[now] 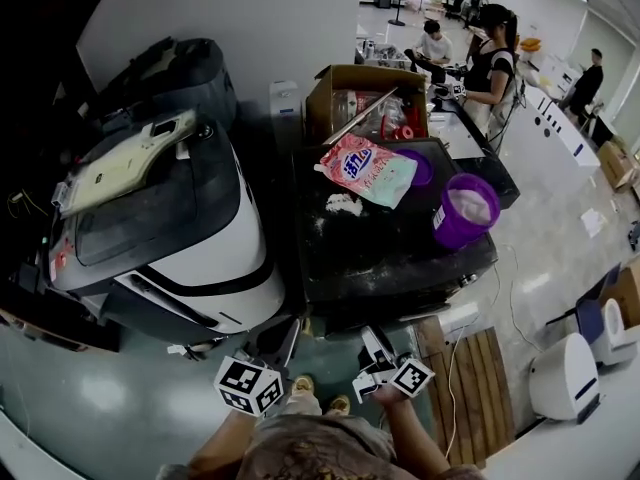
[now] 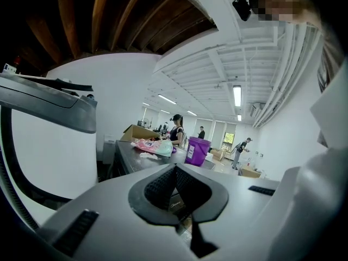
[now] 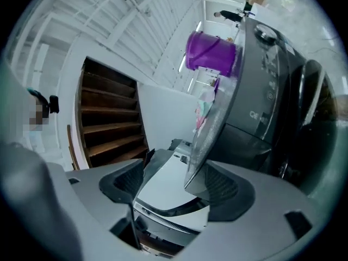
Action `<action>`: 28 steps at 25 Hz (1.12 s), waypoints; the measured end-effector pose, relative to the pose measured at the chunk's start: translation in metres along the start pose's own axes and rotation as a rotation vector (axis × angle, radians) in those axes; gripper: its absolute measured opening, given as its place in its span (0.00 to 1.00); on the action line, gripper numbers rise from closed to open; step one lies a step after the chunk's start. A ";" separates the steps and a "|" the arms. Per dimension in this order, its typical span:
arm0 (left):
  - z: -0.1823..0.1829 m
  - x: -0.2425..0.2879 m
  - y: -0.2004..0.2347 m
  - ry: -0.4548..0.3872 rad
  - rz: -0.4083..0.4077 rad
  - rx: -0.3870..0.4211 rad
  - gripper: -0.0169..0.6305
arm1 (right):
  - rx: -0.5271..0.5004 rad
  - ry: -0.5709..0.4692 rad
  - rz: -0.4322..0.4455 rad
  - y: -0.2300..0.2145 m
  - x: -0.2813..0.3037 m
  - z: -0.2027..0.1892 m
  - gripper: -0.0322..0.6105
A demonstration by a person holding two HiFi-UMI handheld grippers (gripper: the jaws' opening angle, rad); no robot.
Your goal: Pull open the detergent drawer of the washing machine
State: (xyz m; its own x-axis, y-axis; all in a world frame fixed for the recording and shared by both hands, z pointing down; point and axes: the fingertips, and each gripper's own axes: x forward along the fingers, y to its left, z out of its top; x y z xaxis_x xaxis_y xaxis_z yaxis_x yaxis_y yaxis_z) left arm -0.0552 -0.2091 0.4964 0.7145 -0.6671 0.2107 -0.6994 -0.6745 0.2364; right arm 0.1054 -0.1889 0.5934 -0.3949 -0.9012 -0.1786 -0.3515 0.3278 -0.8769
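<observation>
The dark washing machine (image 1: 380,238) stands in the middle of the head view, its dusty top (image 3: 217,107) carrying a pink detergent bag (image 1: 368,168) and a purple bucket (image 1: 465,213). In the right gripper view, which is rolled sideways, its front control panel (image 3: 261,91) shows, and I cannot make out the detergent drawer as a separate part. My right gripper (image 3: 176,181) is open. A top corner of the machine shows between its pads and touches neither. My left gripper (image 2: 175,170) is shut on nothing, low in front of the machines (image 1: 283,340). The right gripper (image 1: 373,343) sits beside it.
A second, white-and-black machine (image 1: 170,218) stands left of the dark one, close to my left gripper. A cardboard box (image 1: 365,98) sits behind the bag. A wooden pallet (image 1: 475,388) and white appliances (image 1: 565,373) lie to the right. People stand at tables far behind.
</observation>
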 end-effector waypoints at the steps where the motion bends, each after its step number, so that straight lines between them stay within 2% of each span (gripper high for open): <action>1: -0.001 -0.001 0.001 0.004 0.002 0.001 0.06 | 0.021 -0.008 -0.004 -0.007 0.000 -0.002 0.58; 14: -0.012 -0.016 0.004 0.047 0.031 0.008 0.06 | 0.174 -0.054 -0.048 -0.091 0.006 -0.026 0.57; 28: -0.028 -0.031 0.005 0.087 0.054 0.015 0.06 | 0.341 -0.121 -0.031 -0.143 0.018 -0.045 0.56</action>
State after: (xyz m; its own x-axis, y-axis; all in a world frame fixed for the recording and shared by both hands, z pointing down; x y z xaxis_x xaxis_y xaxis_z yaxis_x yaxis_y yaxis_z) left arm -0.0807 -0.1832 0.5175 0.6737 -0.6732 0.3048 -0.7369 -0.6430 0.2086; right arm 0.1103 -0.2394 0.7356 -0.2777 -0.9431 -0.1829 -0.0506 0.2045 -0.9776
